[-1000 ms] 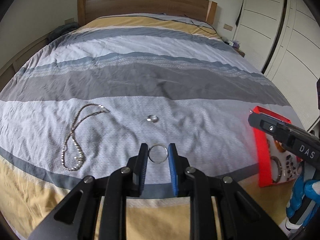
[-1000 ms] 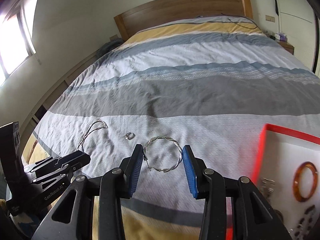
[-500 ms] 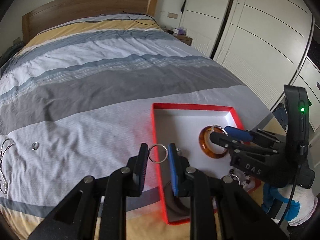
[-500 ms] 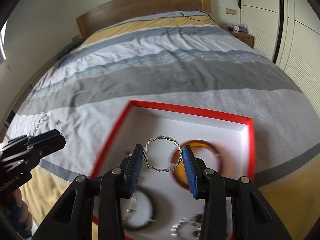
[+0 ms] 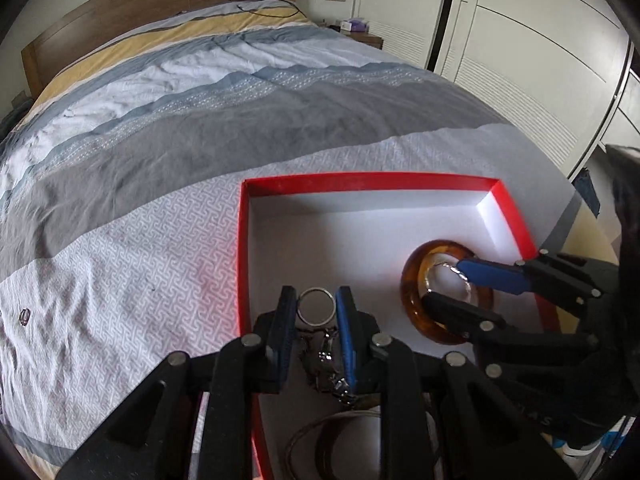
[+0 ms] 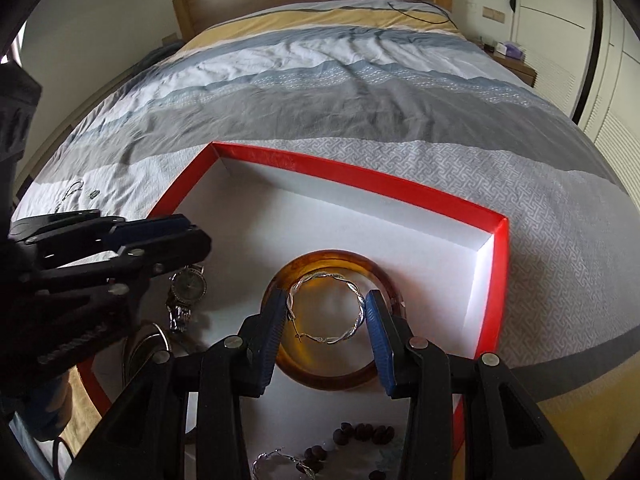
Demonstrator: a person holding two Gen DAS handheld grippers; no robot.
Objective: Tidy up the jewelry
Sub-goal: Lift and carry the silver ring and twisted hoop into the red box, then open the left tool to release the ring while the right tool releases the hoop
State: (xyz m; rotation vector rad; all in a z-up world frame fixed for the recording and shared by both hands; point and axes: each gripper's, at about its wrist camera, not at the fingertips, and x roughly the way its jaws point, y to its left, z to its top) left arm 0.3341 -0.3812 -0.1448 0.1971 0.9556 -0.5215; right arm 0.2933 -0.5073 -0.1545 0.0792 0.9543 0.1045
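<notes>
My left gripper (image 5: pixel 316 307) is shut on a small plain silver ring (image 5: pixel 316 306), held over the near left part of the red box (image 5: pixel 360 182) with a white inside. My right gripper (image 6: pixel 326 312) is shut on a twisted silver hoop earring (image 6: pixel 352 292), hanging just above an amber bangle (image 6: pixel 328 380) that lies in the box (image 6: pixel 360 176). The right gripper (image 5: pixel 452 284) shows from the side in the left wrist view, over the same bangle (image 5: pixel 412 300). The left gripper's fingers (image 6: pixel 160 236) reach in at the left of the right wrist view.
The box also holds a silver wristwatch (image 6: pixel 186 288), dark beads (image 6: pixel 360 434), another hoop earring (image 6: pixel 276 464) and a thin dark bangle (image 5: pixel 340 436). On the striped bedspread to the left lie a small ring (image 5: pixel 25 317) and a chain necklace (image 6: pixel 70 194). White wardrobe doors (image 5: pixel 540 60) stand at the right.
Both grippers swung right from the open bedspread to above the red box and sank toward it, each carrying its piece. The necklace and the loose ring stayed on the bed.
</notes>
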